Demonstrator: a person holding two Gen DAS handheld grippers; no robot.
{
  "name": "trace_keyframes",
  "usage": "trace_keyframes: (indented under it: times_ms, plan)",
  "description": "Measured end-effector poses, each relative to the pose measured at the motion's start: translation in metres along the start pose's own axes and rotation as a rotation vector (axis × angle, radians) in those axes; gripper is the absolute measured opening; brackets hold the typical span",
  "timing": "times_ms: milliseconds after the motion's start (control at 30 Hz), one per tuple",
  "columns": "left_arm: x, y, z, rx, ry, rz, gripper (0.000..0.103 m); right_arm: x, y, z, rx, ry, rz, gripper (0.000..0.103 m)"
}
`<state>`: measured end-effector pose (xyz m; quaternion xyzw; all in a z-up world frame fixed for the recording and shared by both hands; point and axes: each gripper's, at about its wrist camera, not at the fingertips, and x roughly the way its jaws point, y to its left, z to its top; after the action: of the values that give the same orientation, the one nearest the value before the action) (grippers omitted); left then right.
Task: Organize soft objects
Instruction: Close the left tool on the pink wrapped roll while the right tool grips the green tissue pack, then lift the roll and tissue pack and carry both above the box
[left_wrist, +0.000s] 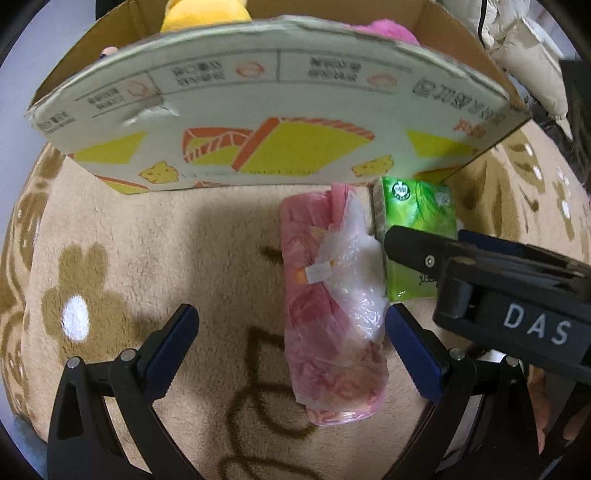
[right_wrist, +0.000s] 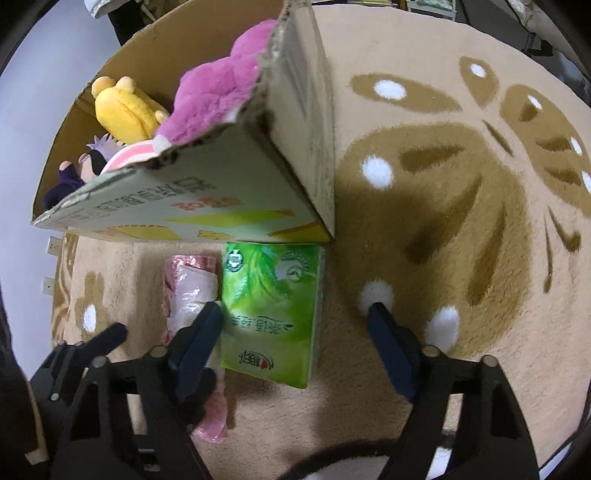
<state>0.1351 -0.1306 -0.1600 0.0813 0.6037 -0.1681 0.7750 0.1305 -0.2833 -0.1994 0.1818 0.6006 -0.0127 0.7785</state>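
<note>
Carpet (left_wrist: 129, 240) with brown flower shapes lies bare on the left, giving open room beside the left tongs (left_wrist: 291, 332), whose two blue-padded arms stand wide apart. Between them, nearer the right-hand arm, rests a pink plastic-wrapped roll (left_wrist: 328, 317), lying lengthwise away from the camera with its far end close to the printed front wall of a cardboard box (left_wrist: 258, 110). The roll is not clamped; its right side comes right up to the right-hand pad, though I cannot tell whether they touch. Just beside the roll, on its right, lies a green tissue pack (right_wrist: 271, 310), its far edge tucked against the foot of the box near the box's right corner. The right tongs (right_wrist: 295, 314) are also spread apart, one arm down in the narrow gap between roll and pack, the other over open carpet to the pack's right, apart from it. Inside the box, behind its torn upper rim, sit a yellow plush toy (right_wrist: 125, 110), a pink plush toy (right_wrist: 218, 92) and a small dark-haired doll (right_wrist: 85, 166). Right of the box corner the carpet stretches free.
</note>
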Motion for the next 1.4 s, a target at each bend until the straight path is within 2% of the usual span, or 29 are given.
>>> trace_keyframes:
  times_ms: [133,633,767,900,1000,1100,1200,1267,1300,1400]
  plan:
    - [0.007,-0.005,-0.001,0.023,0.016,0.036,0.1,0.002,0.004,0.0,-0.005,0.001,0.013,0.075]
    - [0.027,-0.002,0.002,0.02,0.037,0.051,0.101,0.012,0.016,-0.003,-0.032,0.022,-0.006,0.075]
    - [0.04,-0.007,-0.006,0.026,0.043,0.062,0.101,0.013,0.017,-0.004,-0.021,0.017,-0.003,0.066]
    - [0.044,-0.006,-0.01,0.032,0.041,0.059,0.096,0.011,0.014,-0.003,-0.019,0.016,0.005,0.059]
    - [0.046,-0.005,-0.012,0.032,0.048,0.051,0.09,0.01,0.013,-0.003,-0.028,0.016,0.001,0.058]
    - [0.045,-0.005,-0.015,0.037,0.041,0.052,0.079,0.01,0.014,-0.004,-0.025,0.014,0.004,0.058]
    - [0.04,-0.01,-0.017,0.05,0.032,0.049,0.065,0.006,0.011,-0.005,-0.017,0.004,0.007,0.058]
    - [0.038,-0.012,-0.02,0.058,0.027,0.051,0.048,0.002,0.008,-0.006,-0.013,-0.006,0.011,0.058]
    - [0.037,-0.013,-0.021,0.06,0.024,0.054,0.045,0.0,0.008,-0.007,-0.01,-0.013,0.016,0.058]
    - [0.034,-0.01,-0.027,0.051,0.012,0.062,0.043,-0.008,0.008,-0.008,-0.011,-0.036,0.031,0.057]
